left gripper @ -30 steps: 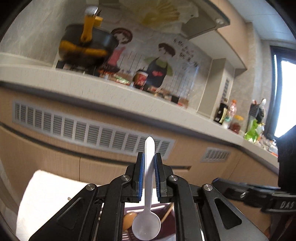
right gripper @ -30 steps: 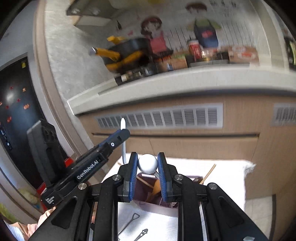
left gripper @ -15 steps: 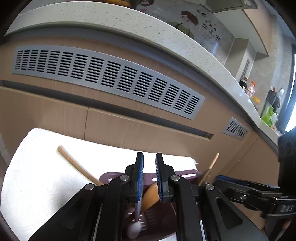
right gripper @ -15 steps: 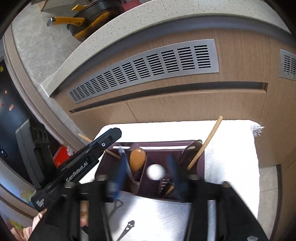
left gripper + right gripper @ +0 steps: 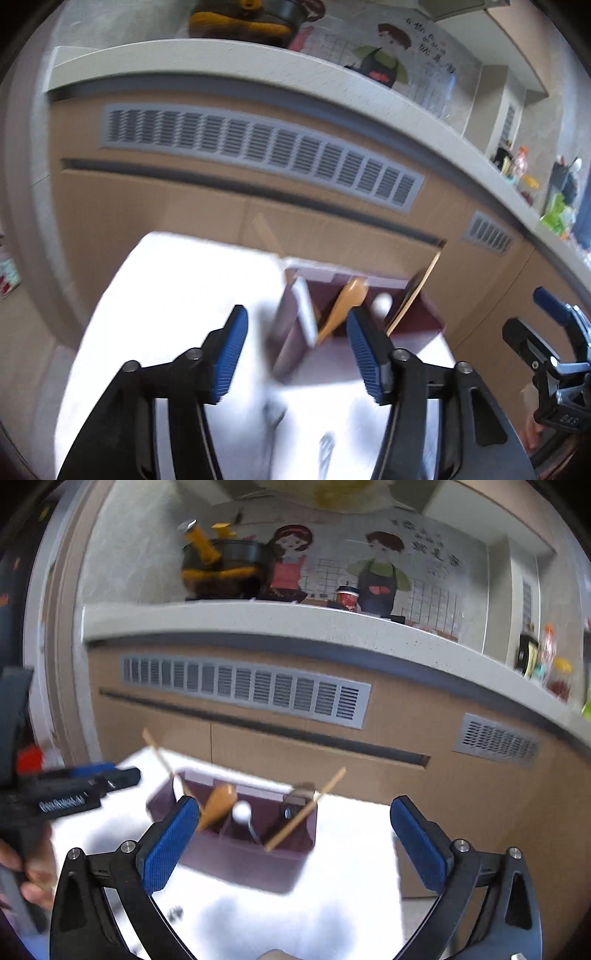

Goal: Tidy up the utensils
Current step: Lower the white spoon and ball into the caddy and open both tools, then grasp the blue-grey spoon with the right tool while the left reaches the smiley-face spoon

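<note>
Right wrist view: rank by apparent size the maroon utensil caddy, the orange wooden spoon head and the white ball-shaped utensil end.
1. Maroon utensil caddy, by far the largest.
2. Orange wooden spoon head.
3. White ball-shaped utensil end, smallest.
All three are motion-blurred, but the gaps are clear.

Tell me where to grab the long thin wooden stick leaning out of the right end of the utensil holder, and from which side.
Grip the wooden stick on its bare upper part, which juts past the utensil holder rim toward the upper right. Come from above and the right, pads closing across the thin shaft. Its lower end sits inside the compartment among other utensils, so that part is hard to reach. The right gripper, jaws opening and empty, looks nearest.
</note>
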Available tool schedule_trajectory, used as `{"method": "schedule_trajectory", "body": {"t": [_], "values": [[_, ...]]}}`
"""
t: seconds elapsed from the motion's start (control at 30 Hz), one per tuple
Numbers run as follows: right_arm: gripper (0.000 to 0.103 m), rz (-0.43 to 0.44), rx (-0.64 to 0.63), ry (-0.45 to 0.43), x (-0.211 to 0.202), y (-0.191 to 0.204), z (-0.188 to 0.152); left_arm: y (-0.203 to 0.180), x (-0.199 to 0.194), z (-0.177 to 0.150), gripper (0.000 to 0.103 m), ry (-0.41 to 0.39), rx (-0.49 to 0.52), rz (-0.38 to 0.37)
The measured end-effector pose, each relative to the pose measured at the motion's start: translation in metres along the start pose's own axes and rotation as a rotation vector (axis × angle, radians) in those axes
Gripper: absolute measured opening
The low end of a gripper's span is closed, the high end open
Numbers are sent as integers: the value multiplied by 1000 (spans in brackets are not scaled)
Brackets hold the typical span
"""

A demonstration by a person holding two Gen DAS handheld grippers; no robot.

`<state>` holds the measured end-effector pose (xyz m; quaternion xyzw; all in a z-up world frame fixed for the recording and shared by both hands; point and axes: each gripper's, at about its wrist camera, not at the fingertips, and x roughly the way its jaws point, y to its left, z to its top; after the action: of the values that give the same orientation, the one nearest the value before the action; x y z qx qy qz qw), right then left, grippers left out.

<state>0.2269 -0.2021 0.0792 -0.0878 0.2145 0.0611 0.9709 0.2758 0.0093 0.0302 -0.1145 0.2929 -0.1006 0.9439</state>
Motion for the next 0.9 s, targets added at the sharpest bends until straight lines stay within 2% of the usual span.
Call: {"method": "schedule_trajectory", "body": {"t": [0.17, 0.3, 0.43, 0.57, 0.8, 0.9], "values": [[103, 109, -37, 154, -9, 19, -37, 12, -26, -43, 71, 69, 79, 61], [103, 113, -65, 226, -14, 28, -72, 14, -42, -77, 79, 137, 173, 93], [103, 106, -28, 282, -16, 24, -103, 19, -50, -104, 81, 213, 180, 82], [103, 117, 18, 331, -20, 15, -126, 30, -49, -115, 82, 255, 95, 87], [103, 143, 40, 439, -22, 22, -159, 29, -50, -110, 82, 252, 109, 135], [103, 145, 28, 424, -26, 28, -160, 30, -51, -110, 82, 250, 115, 144]]}}
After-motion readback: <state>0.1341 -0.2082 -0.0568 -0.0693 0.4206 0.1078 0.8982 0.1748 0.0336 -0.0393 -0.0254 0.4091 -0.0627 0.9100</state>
